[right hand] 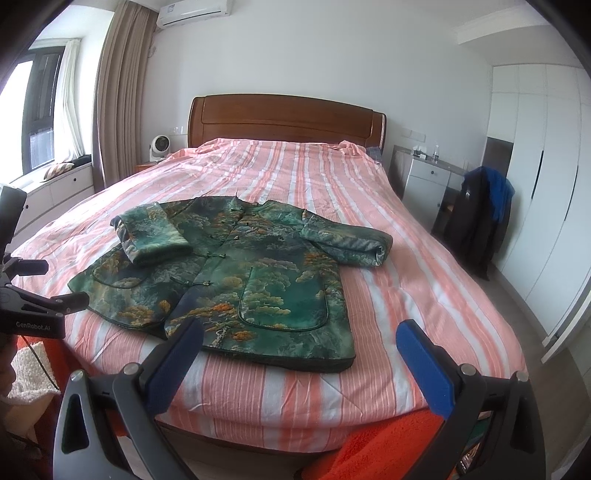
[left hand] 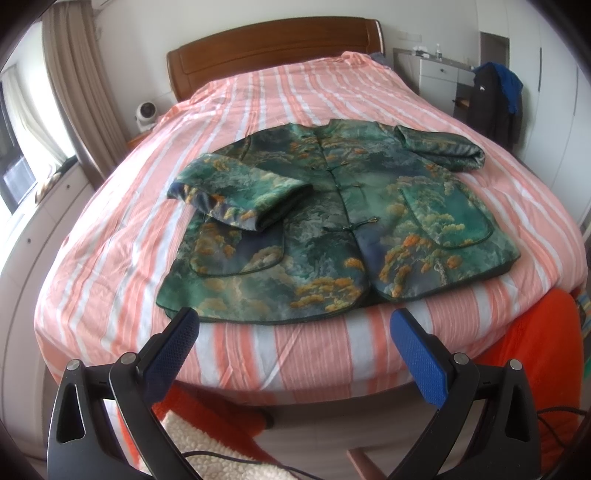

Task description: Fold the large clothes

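A home bedroom: striped bed (right hand: 295, 177), wooden headboard (right hand: 284, 118), curtains (right hand: 118, 92), white wardrobe (right hand: 546, 177).

A bedroom with white walls and daylight from a dark-framed window (right hand: 38, 110) on the left, beside beige curtains (right hand: 120, 92). An air conditioner (right hand: 194, 12) hangs high on the wall. The bed (right hand: 295, 177) has a brown wooden headboard (right hand: 286, 118) and a pink-and-white striped cover. A small white fan (right hand: 159, 147) stands left of it (on a bedside table). White wardrobes (right hand: 543, 177) line the right wall; dark and blue clothes (right hand: 478, 218) hang over a chair.
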{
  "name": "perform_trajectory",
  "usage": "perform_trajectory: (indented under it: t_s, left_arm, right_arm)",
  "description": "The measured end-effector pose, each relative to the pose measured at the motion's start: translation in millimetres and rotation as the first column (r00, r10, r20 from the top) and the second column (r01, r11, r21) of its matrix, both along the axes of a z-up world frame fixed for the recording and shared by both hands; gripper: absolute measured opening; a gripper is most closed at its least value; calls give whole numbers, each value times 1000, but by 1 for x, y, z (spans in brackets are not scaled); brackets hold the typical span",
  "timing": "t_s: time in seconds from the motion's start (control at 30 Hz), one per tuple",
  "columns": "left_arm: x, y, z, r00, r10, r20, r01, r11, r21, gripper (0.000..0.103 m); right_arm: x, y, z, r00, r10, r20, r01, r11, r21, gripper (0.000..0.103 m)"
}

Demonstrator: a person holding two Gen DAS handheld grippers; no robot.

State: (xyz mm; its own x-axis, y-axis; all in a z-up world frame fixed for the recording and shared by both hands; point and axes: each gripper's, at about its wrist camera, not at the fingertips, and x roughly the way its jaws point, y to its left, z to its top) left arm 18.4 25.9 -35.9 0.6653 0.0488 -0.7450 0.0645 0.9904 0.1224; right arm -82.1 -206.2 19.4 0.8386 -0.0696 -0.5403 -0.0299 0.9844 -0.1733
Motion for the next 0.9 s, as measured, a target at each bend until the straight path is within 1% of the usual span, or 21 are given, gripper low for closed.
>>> perform_trajectory:
  t_s: [0.33,0.77,0.83,0.9]
  left_arm:
    - [0,1,0,1000,-1,-1,1,1000,1,103]
    - [-3,3,-5,1000,3,1,-3,1000,10,103]
    - [-1,6,-7,1000,8,9,-8,1000,21,103]
    - [3,15,-7,1000,4,17,-4,1000,6,103]
  right_arm:
    - [0,-1,0,1000,-20,11,20,1000,-4,103]
    - [1,-1,-2,1000,-19,-2,19,1000,-2,103]
    - [1,-1,-3,1000,-16,-8,16,1000,1,103]
    - [2,-1,-4,1000,-6,-9,6,1000,2,103]
